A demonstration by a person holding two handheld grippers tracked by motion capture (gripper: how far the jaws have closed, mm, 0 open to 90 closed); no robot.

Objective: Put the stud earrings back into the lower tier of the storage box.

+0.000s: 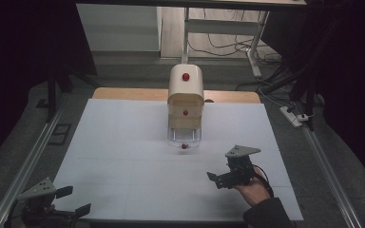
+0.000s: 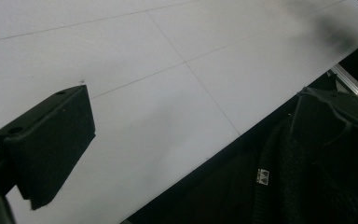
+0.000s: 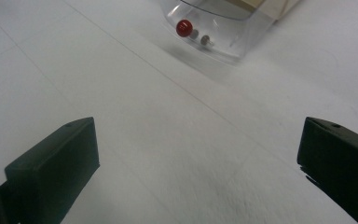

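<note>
1. A white table top (image 1: 123, 156) carries a small cream drawer cabinet (image 1: 186, 102) with a rounded top, standing at the far middle of the surface.
2. The cabinet shows three red knobs in the high view: one on its domed top (image 1: 186, 76), one on the middle drawer (image 1: 186, 113), and one on the clear bottom drawer (image 1: 184, 141), which is pulled out toward the person.
3. In the right gripper view the clear drawer front (image 3: 214, 28) and its red knob (image 3: 184, 28) sit ahead of the jaws, well apart from them.
4. The right gripper (image 1: 228, 176) is held in a hand (image 1: 254, 190) at the near right of the table, pointing left; its jaws stand wide apart with nothing between them.
5. The left gripper (image 1: 69, 200) rests at the near left corner, jaws spread and empty.
6. In the left gripper view one jaw hangs over the bare white surface, with a dark knitted sleeve (image 2: 284, 186) beyond the table edge.
</note>
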